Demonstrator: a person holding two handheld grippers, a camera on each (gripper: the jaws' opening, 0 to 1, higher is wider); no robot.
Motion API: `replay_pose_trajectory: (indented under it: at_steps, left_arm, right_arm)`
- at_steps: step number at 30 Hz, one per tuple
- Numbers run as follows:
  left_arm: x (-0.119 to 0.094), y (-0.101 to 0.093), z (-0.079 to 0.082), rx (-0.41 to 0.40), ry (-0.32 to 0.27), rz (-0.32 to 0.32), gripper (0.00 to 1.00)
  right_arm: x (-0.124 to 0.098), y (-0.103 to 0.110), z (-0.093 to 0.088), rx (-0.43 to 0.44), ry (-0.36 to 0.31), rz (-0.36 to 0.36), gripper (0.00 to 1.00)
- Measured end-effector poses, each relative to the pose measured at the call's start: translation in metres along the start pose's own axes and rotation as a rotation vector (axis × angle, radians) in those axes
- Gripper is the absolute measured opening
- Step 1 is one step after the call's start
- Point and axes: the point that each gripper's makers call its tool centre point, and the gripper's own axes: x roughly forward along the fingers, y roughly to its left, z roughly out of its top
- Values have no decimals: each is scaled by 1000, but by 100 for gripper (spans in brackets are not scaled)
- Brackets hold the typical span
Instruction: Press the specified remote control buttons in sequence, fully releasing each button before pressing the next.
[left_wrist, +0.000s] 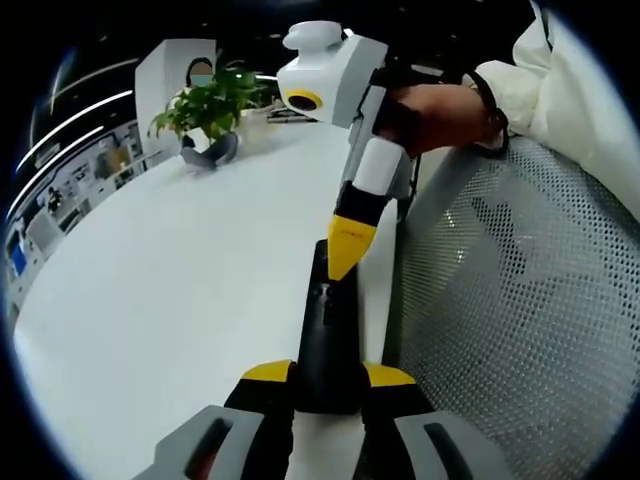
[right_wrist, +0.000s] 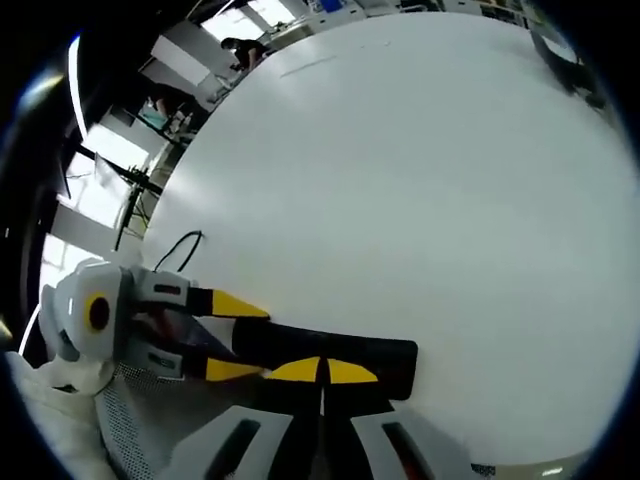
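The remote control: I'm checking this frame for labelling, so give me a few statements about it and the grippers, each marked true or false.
1. The left gripper holds the remote control between its jaws. True.
2. The right gripper has its tips together on the remote's top face. True.
3. The remote is white. False: it is black.
4. It lies on a white table. True.
5. A potted plant stands right beside the remote. False: it stands far off across the table.

Both views sit close over the remote (left_wrist: 326, 340) (right_wrist: 330, 362) at the table (left_wrist: 170, 300) (right_wrist: 400, 180) edge — facing across each other — sharing it.
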Motion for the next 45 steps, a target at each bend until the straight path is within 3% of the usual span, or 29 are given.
replay_pose_trajectory:
  at_steps: [12,29,45]
  left_arm:
    - [0,-1,0,3,2,5,25]
    - [0,0,0,5,2,0,25]
    - [0,0,0,12,0,-3,25]
  right_arm:
    - [-1,2,1,-68,-8,-12,0]
    - [-7,-6,-6,-31,39,-56,0]
    - [-7,-8,-10,-74,62,-96,0]
